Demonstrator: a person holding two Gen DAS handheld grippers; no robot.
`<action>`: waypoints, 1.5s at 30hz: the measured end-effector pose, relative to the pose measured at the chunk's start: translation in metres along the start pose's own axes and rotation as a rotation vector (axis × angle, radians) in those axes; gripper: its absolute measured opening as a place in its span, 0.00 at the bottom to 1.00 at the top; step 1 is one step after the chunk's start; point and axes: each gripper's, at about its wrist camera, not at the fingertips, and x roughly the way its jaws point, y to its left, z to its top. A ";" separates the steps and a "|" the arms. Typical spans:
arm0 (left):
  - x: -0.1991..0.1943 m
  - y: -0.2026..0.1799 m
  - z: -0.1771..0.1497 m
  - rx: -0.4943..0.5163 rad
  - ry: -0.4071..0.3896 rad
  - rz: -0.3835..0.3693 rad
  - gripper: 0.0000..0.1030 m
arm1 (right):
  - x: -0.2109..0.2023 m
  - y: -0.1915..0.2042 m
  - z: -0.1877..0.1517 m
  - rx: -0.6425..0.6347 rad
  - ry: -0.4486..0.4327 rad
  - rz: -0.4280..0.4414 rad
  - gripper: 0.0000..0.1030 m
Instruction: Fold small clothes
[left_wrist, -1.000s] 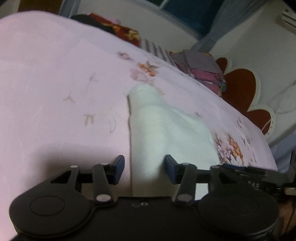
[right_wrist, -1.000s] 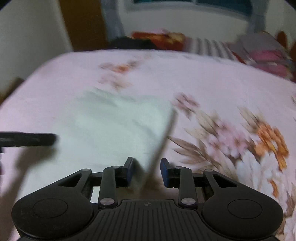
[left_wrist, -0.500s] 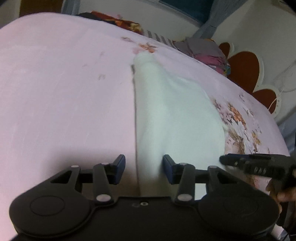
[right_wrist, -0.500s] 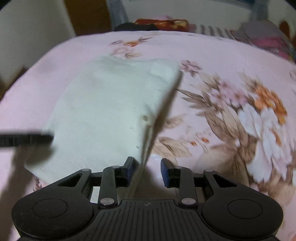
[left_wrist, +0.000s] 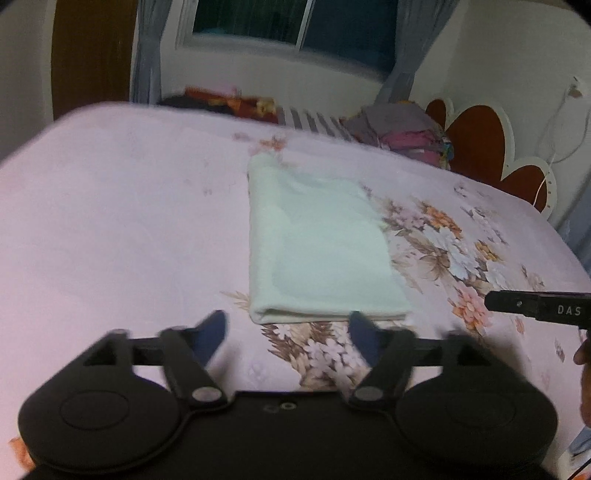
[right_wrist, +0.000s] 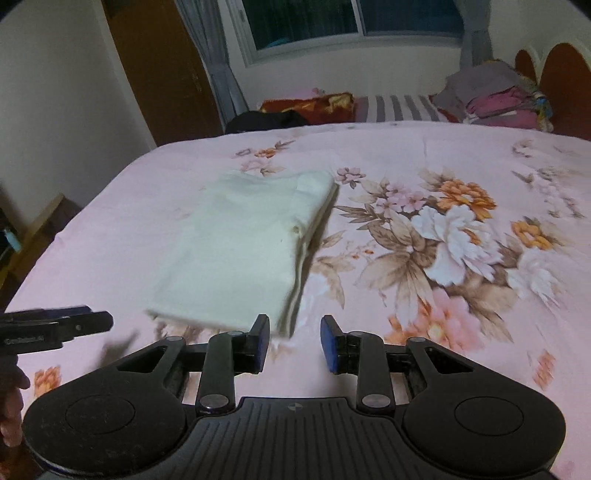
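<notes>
Right wrist: garment (right_wrist: 247, 243) ahead-left of tool (right_wrist: 291, 343).

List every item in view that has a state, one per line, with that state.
white garment: folded into a flat rectangle, lying on the bedsheet, held by neither gripper.
left gripper: open, empty, just short of the garment's near edge.
right gripper: open, empty, at the garment's near right corner.
bedsheet: spread flat.
pile of clothes: stacked at the far end of the bed.
</notes>
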 end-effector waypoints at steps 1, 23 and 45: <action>-0.011 -0.006 -0.004 0.016 -0.020 0.011 0.83 | -0.010 0.004 -0.005 -0.006 -0.007 -0.024 0.31; -0.141 -0.082 -0.066 0.128 -0.185 0.101 1.00 | -0.151 0.057 -0.096 0.006 -0.163 -0.172 1.00; -0.160 -0.088 -0.071 0.145 -0.227 0.090 1.00 | -0.168 0.069 -0.100 -0.019 -0.193 -0.163 1.00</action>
